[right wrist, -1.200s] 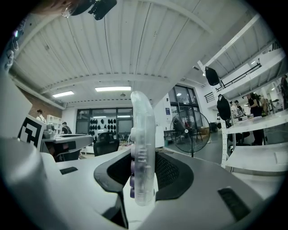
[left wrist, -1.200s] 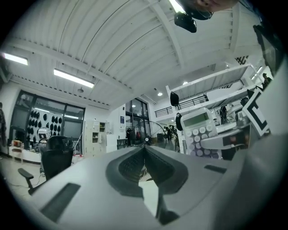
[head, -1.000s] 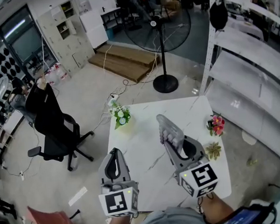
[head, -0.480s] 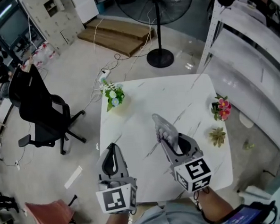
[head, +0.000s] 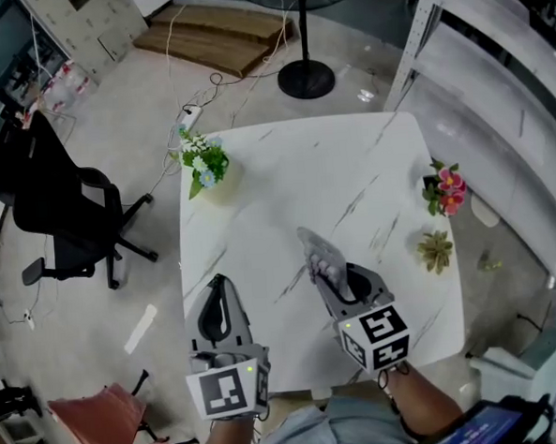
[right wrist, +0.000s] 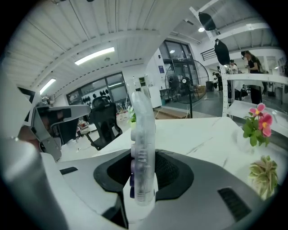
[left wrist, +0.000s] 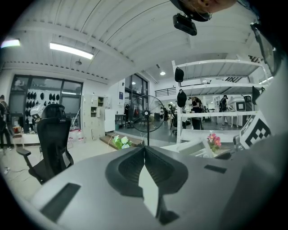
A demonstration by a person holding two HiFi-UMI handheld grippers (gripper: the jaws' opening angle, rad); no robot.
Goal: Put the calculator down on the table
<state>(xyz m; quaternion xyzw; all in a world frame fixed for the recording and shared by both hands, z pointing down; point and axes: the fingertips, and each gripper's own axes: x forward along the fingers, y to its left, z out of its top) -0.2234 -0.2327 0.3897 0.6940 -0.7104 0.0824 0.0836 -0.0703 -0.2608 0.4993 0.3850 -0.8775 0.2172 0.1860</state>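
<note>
clear calc (right wrist: pixel 143 148), white grey-veined table (head: pixel 340 166), blk chair (head: pixel 61 206)

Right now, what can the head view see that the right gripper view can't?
Only the head view shows the marker cube on the right gripper and a reddish chair. Only the right gripper view shows the ceiling lights. Both show the calculator held in that gripper, the pink flowers and the white table.

I am holding my left gripper (head: pixel 218 284) lower left, jaws together; my right gripper (head: pixel 330 279) is clamping the calculator (head: pixel 313 247).
</note>
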